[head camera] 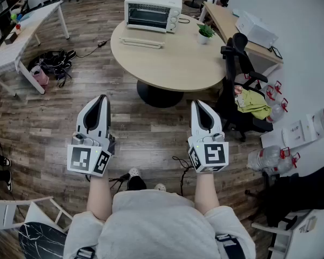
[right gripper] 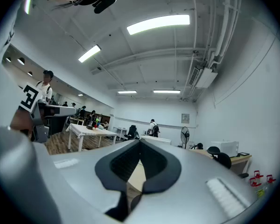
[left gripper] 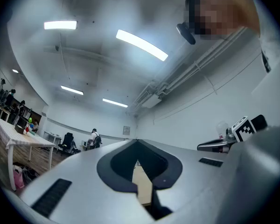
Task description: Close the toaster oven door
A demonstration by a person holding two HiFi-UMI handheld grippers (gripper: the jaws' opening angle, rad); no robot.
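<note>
Approach step: white boxy toaster oven (head camera: 153, 11) at 12 o'clock on the round beige desk (head camera: 173, 63), its door (head camera: 142, 41) flopped open. The left tool (head camera: 101, 99) and right tool (head camera: 197, 104) are pressed together, empty, well apart from it. Next I'd guess step in and lift the door.

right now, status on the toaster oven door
Left gripper and right gripper shut, empty. Toaster oven door down, open, across the round table. Nothing blocking the door.
</note>
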